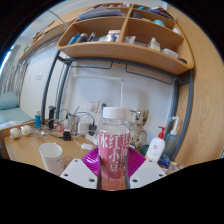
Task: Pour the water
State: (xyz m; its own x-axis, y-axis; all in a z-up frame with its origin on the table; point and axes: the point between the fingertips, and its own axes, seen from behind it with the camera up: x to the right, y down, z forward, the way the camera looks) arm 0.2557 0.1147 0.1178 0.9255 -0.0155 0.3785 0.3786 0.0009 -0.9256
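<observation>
Gripper view: bottle (114, 148) held upright between the pink pads (95, 163), gripper (113, 172) clamped on its lower body from both sides. Clear plastic, white cap on top, pink lettering down the front. Kept vertical, probably so nothing spills before the pour. Cap apparently on, so likely must come off before any water flows.

Left of the bottle and a little lower, white cup (51, 156) standing on the wooden counter (22, 150), mouth up; probably the target for the water. Near the bottle but apart from it.

Right of the bottle, white spray bottle (157, 146) with a red nozzle, close beside.

Behind the bottle, clutter of small items along the counter against the wall. Above the bottle, wooden shelf (120, 52) loaded with jars and boxes.

Water level inside the bottle: cannot tell.
</observation>
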